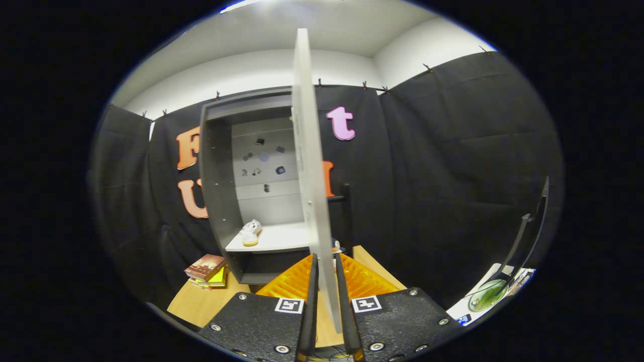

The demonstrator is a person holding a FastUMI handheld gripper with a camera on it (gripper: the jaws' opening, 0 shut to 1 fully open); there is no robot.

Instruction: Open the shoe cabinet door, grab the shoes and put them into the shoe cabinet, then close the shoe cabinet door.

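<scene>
Surface: I see a wooden table (pixel 201 304) under the cabinet (pixel 216 201).
Room: black cloth walls, white above.
Gripper (pixel 326 281): fingers pinch the door (pixel 309 166) edge between them.
Door: swung open, edge-on.
Shoes: one shoe (pixel 250 233), on the cabinet shelf.
Books (pixel 206 270): one small stack, left of cabinet.

A staged recording booth, not a lived-in home: black cloth (pixel 443 166) is clipped up as walls beneath a plain white upper wall and ceiling (pixel 282 70). A grey shoe cabinet (pixel 221 201) stands on a wooden bench (pixel 201 304), its door (pixel 309 166) open edge-on, with a stack of books (pixel 206 270) beside it like props.
</scene>
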